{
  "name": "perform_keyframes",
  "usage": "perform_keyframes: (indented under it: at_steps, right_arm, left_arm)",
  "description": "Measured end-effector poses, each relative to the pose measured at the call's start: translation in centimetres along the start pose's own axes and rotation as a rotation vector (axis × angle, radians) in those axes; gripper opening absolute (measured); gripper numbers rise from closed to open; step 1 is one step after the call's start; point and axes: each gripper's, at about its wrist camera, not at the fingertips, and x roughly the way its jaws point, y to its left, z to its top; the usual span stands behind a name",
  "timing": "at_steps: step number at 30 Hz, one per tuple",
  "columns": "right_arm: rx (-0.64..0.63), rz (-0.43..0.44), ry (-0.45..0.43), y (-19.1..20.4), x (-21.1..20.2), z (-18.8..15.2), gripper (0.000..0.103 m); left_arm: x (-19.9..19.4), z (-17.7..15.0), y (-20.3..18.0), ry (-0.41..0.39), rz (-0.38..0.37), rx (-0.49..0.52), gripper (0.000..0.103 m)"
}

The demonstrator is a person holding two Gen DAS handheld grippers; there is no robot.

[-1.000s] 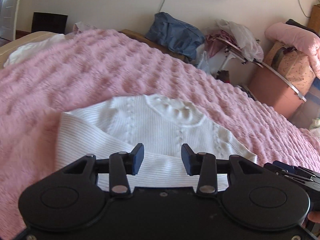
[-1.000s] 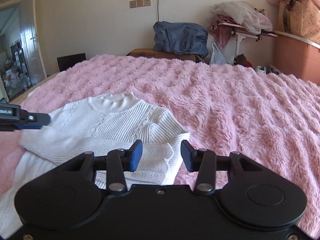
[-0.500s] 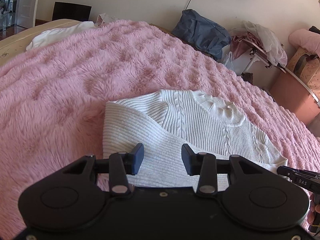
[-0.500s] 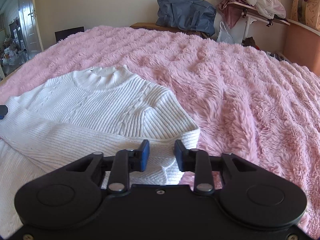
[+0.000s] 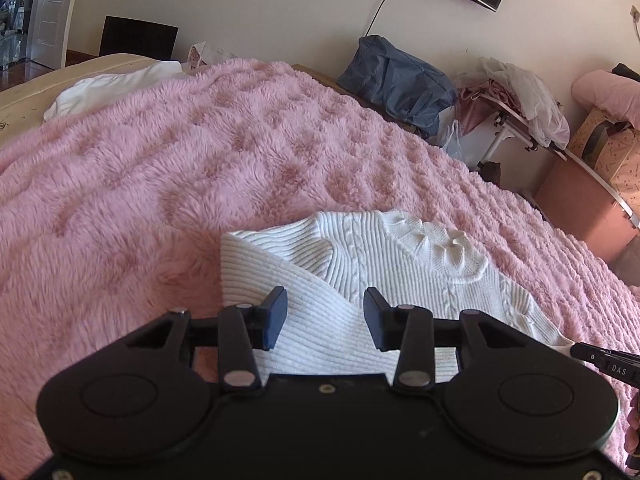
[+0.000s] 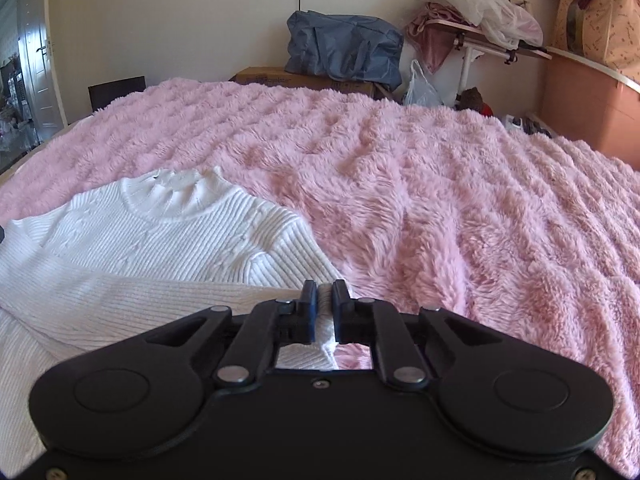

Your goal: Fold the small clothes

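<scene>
A white ribbed knit sweater (image 5: pixel 400 264) lies on the pink fluffy blanket (image 5: pixel 200 184), with one sleeve folded across its body. My left gripper (image 5: pixel 325 304) stands open low over that folded sleeve near the sweater's left edge, and the fabric runs beneath the gap. In the right wrist view, my right gripper (image 6: pixel 325 296) is shut on the white sweater (image 6: pixel 160 240) at its right edge, with a fold of knit pinched between the blue pads. The right gripper's tip (image 5: pixel 604 360) also shows at the right edge of the left wrist view.
The blanket (image 6: pixel 460 200) spreads wide to the right and beyond the sweater. A white cloth (image 5: pixel 112 88) lies at the bed's far left corner. Past the bed stand a blue bag (image 6: pixel 344 48), a cardboard box (image 6: pixel 280 78), a cluttered rack (image 6: pixel 480 20) and a pink bin (image 6: pixel 588 108).
The right gripper's jaws went from wide apart to closed on the sweater's right edge. Both grippers came lower and closer to the sweater; the left stayed open.
</scene>
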Motion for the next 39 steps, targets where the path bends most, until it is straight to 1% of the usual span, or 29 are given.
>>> perform_keyframes:
  at_steps: [3, 5, 7, 8, 9, 10, 12, 14, 16, 19, 21, 23, 26, 28, 32, 34, 36, 38, 39]
  right_arm:
    - [-0.031, -0.025, 0.021, 0.6, 1.0, -1.0, 0.008]
    - [-0.038, -0.032, 0.015, 0.8, 1.3, -1.6, 0.009]
    - [-0.048, -0.044, 0.02, 0.9, 1.4, -1.9, 0.01]
    - [-0.046, -0.051, 0.017, 0.9, 1.2, -1.9, 0.017]
    - [-0.034, -0.061, 0.005, 0.9, 0.7, -1.9, 0.023]
    - [-0.022, -0.061, -0.017, 0.9, -0.1, -1.8, 0.029]
    - [-0.016, -0.029, -0.066, 1.2, -2.0, -1.6, 0.03]
    - [-0.029, 0.032, -0.095, 2.1, -3.5, -1.6, 0.033]
    - [-0.063, 0.07, -0.107, 3.5, -4.4, -1.6, 0.034]
    - [-0.101, 0.093, -0.1, 5.2, -4.2, -2.0, 0.04]
    - [-0.115, 0.073, -0.079, 5.7, -3.4, -2.6, 0.04]
    - [-0.097, 0.058, -0.045, 5.6, -2.4, -3.3, 0.04]
    - [-0.07, 0.031, -0.009, 4.8, -1.3, -4.4, 0.04]
    - [-0.048, 0.034, -0.003, 4.2, -0.9, -5.0, 0.039]
    - [-0.034, 0.042, -0.004, 3.8, -0.8, -5.3, 0.039]
    - [-0.035, 0.029, -0.004, 4.1, -1.1, -5.0, 0.039]
    - [-0.038, 0.038, -0.04, 4.5, -1.9, -4.4, 0.041]
    - [-0.031, 0.055, -0.077, 4.6, -2.3, -4.0, 0.043]
    - [-0.029, 0.068, -0.078, 4.7, -2.3, -4.0, 0.043]
  left_arm:
    - [1.7, -0.5, 0.3, 0.015, 0.037, 0.025, 0.043]
    - [2.9, -1.0, 0.7, 0.04, 0.045, 0.037, 0.043]
    - [3.3, -1.4, 0.9, 0.046, 0.043, 0.036, 0.043]
    - [3.1, -1.3, 0.9, 0.041, 0.037, 0.029, 0.043]
    - [2.5, -1.2, 0.9, 0.027, 0.025, 0.018, 0.043]
    - [1.8, -1.1, 1.0, 0.011, 0.007, 0.006, 0.043]
    - [0.0, -0.9, 0.8, -0.02, -0.025, -0.003, 0.043]
    - [-1.5, -1.2, 0.3, -0.037, -0.041, 0.022, 0.044]
    - [-2.5, -1.7, -0.1, -0.039, -0.051, 0.043, 0.044]
    - [-3.2, -3.1, -0.2, -0.016, -0.051, 0.065, 0.045]
    - [-2.8, -3.8, 0.1, 0.014, -0.041, 0.073, 0.045]
    - [-1.9, -4.3, 0.8, 0.037, -0.027, 0.068, 0.045]
    - [-0.7, -4.9, 1.7, 0.063, -0.037, 0.049, 0.048]
    - [0.0, -5.3, 2.1, 0.072, -0.042, 0.045, 0.048]
    - [-0.3, -5.2, 2.0, 0.062, -0.043, 0.041, 0.048]
    - [-1.3, -4.5, 1.6, 0.026, -0.055, 0.034, 0.048]
    - [-1.8, -3.7, 1.3, 0.005, -0.082, 0.042, 0.048]
    - [-1.6, -3.3, 0.9, 0.009, -0.107, 0.049, 0.049]
    - [-1.4, -3.4, 0.7, 0.018, -0.108, 0.057, 0.049]
